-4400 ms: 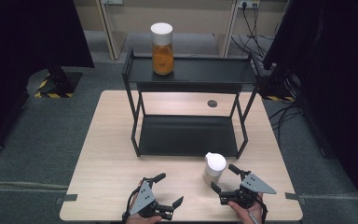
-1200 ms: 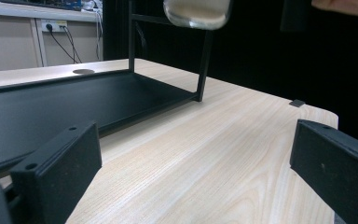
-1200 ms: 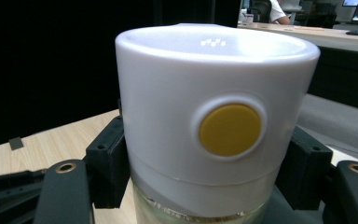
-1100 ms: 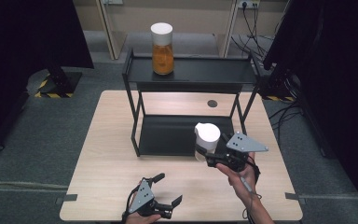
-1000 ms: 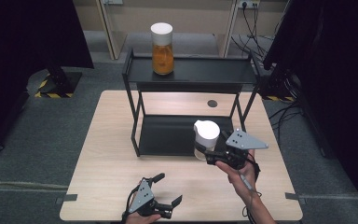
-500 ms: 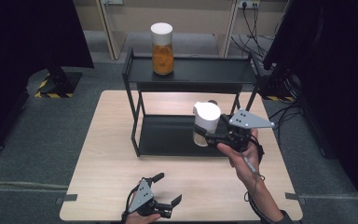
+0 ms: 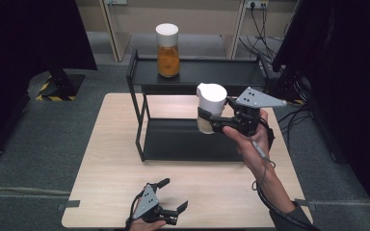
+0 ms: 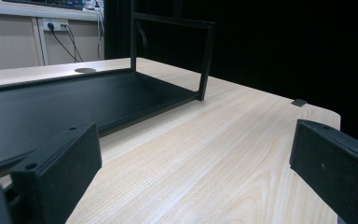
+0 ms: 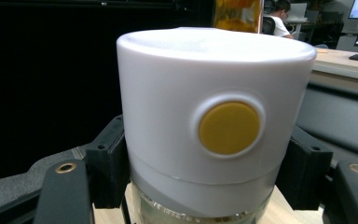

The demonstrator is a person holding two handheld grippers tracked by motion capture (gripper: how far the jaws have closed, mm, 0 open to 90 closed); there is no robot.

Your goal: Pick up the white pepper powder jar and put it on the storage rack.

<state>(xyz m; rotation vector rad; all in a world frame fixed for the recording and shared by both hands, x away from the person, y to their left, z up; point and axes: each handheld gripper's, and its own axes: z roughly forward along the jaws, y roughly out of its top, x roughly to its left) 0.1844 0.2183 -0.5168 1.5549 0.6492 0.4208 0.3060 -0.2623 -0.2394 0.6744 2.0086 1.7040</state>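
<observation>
The right gripper clamps the white-lidded jar just below its lid, in the air before the black shelf. To place it well, I would keep it upright and clear the top rail. The left gripper rests spread apart on the table, nearer than the shelf.

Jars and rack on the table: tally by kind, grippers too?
White-lidded jars: 2, one with orange contents on the rack's top shelf, one held in the air by the right hand-held gripper
Black two-tier rack: 1
Hand-held grippers: 2, the left hand-held gripper low over the table
Total: 5
</observation>
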